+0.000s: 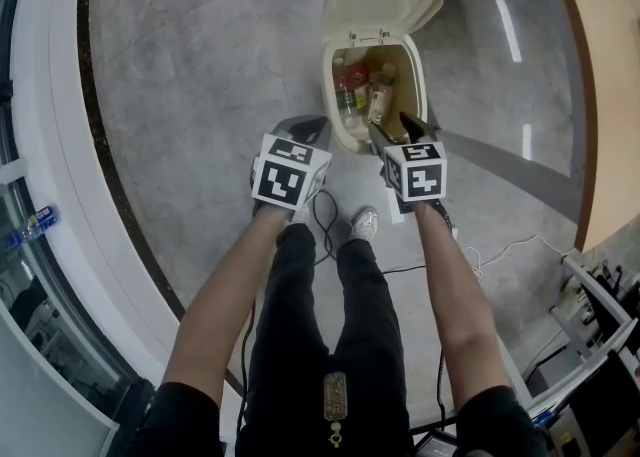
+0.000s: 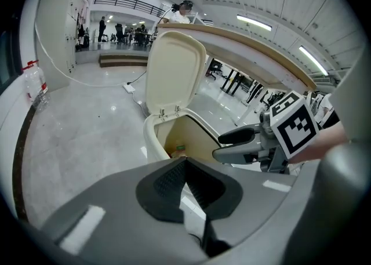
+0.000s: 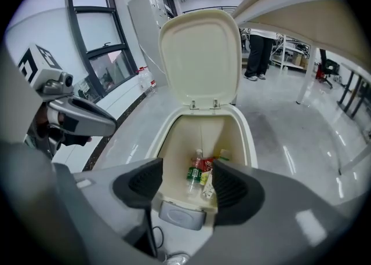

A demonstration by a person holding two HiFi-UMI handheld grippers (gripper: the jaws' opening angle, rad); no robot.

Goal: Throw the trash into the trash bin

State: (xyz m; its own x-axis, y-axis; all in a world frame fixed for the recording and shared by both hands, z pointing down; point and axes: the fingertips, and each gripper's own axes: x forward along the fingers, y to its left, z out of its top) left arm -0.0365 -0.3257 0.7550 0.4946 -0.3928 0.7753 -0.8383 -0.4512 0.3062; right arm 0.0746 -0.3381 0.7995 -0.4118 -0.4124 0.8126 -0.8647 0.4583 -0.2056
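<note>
Dark trouser legs (image 1: 320, 335) and bare forearms (image 1: 215, 315) fill the near edge of the head view, above a grey floor (image 1: 200, 65). Ahead stands the cream trash bin (image 1: 329, 85), its lid (image 1: 380, 5) tipped up. Over the front rim, the right hand-held gripper (image 3: 185, 184) is spread wide with nothing between its pads. The left hand-held gripper (image 2: 185, 162), just beside the bin, has its pads pressed together on nothing. Inside lies the trash (image 1: 365, 85): a clear bottle (image 3: 194, 175) with a green label, a red wrapper (image 3: 208, 164) and other packets. The drop looks done. Next, the right hand should draw clear without knocking the rim.
</note>
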